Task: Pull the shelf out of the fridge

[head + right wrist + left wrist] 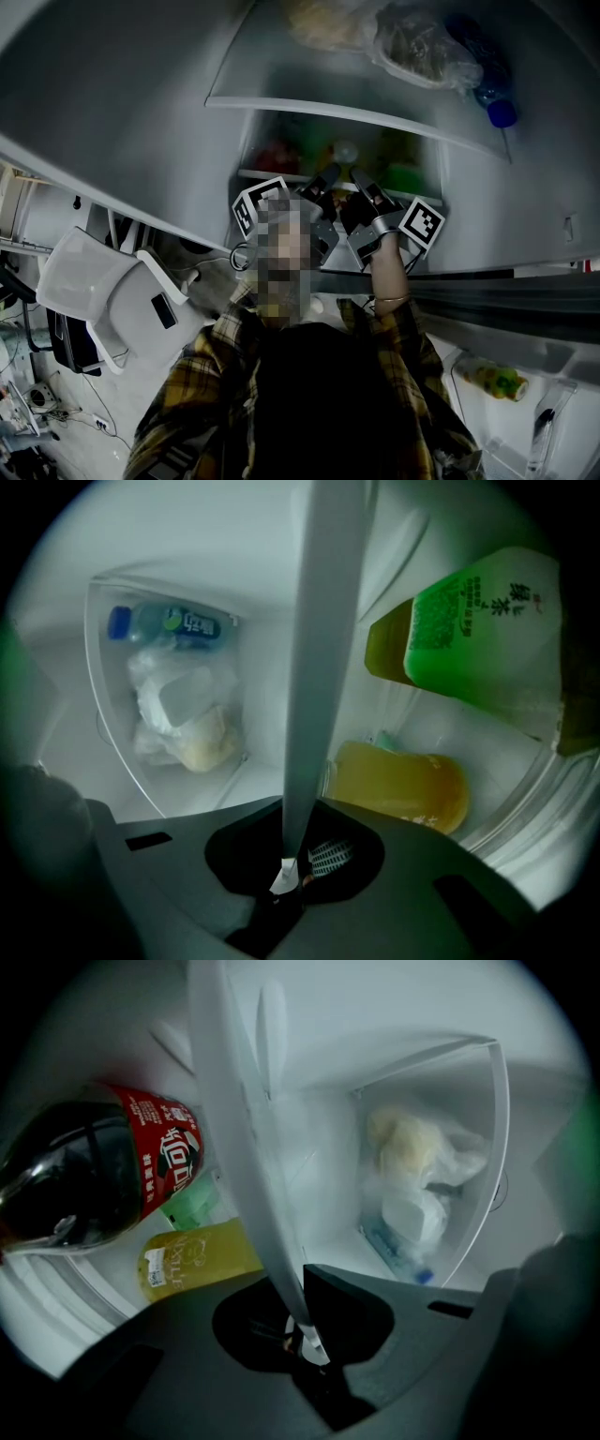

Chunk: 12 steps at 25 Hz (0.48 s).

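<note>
Shelf [239, 1147] edge clamped in left gripper [305, 1335] and right gripper [286, 869]

My head camera looked steeply down past my shoulders into the open fridge [487, 206]. Each gripper camera sat close against the shelf [244, 1147], facing inward; both shared, I think, the same bagged food [412, 1162].
</note>
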Available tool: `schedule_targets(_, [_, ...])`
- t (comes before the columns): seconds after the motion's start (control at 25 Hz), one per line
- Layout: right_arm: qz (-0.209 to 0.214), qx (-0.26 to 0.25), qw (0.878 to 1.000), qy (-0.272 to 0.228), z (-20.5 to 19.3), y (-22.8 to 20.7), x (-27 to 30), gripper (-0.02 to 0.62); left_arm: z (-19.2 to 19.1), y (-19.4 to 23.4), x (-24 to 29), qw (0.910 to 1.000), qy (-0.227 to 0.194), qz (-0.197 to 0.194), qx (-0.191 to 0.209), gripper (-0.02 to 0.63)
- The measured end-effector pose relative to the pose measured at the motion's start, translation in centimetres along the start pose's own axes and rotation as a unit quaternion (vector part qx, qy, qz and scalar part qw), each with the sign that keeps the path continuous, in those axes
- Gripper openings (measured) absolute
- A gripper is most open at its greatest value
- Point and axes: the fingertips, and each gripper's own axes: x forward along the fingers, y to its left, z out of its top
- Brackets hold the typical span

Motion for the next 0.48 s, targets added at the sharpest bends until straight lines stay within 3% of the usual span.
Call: schedule_targets(0.48, [0.003, 0.015, 1.0, -0.005, -0.36, 0.03, -0.29, 0.034, -0.24, 0.01, -0.41, 1.0, 0.001, -0.004, -0.007, 0.031])
